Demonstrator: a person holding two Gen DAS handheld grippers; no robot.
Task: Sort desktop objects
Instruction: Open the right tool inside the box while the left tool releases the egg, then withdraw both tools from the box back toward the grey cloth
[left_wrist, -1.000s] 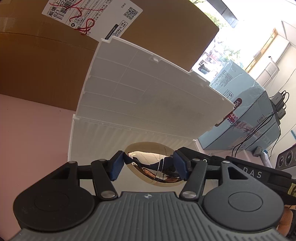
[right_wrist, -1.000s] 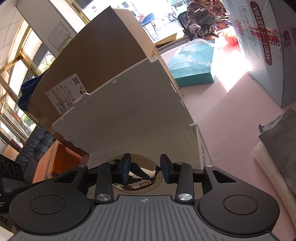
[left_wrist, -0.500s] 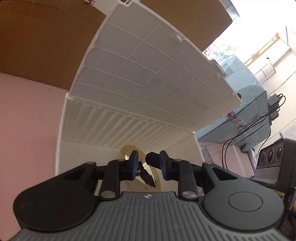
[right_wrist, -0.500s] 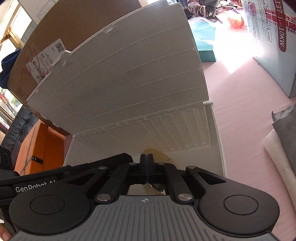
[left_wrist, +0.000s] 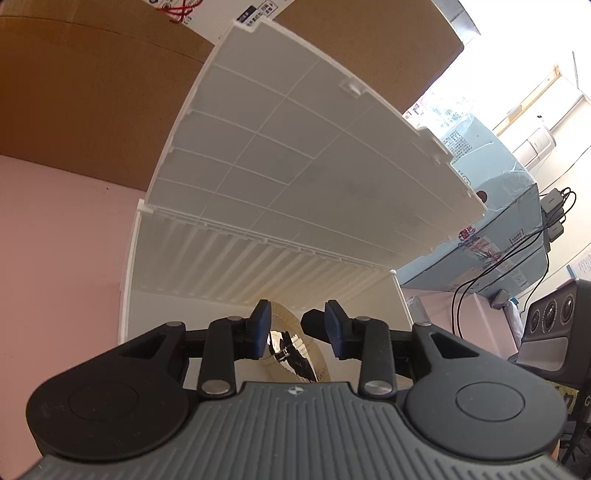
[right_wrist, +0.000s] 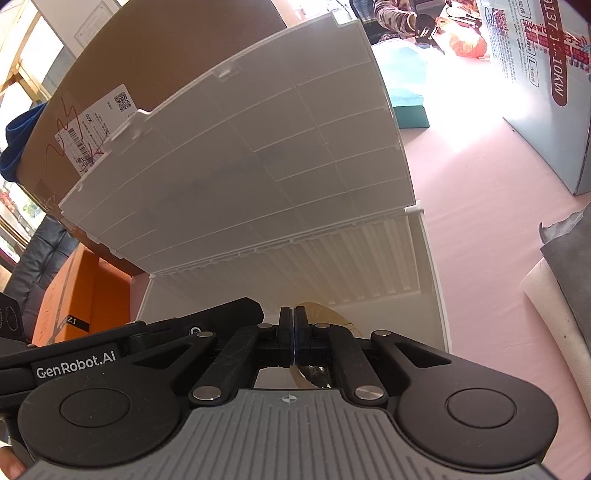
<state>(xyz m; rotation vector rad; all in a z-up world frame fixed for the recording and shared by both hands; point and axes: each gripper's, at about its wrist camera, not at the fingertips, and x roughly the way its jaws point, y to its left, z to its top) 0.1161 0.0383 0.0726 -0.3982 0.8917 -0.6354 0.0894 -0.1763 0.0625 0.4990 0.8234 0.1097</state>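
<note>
Pink desk (right_wrist: 480, 229); gold disc (right_wrist: 325, 314) at right hand-held gripper (right_wrist: 294, 343).

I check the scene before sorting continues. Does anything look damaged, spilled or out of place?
Nothing stands out. The white box stands open, its lid raised, with a gold disc inside. No spill or damage shows.

Brown cardboard box (left_wrist: 92, 92) with a white shipping label (right_wrist: 86, 134), standing at the far edge of the pink table (left_wrist: 55, 240). Light-blue printed carton (left_wrist: 491, 206) at the table's right edge, black cables (left_wrist: 517, 251) hanging over it. Teal flat box (right_wrist: 406, 92) toward the far side. Grey cloth (right_wrist: 569, 258) over white foam (right_wrist: 554, 317) at the right edge. Orange box (right_wrist: 74, 291) beyond the left edge.
</note>
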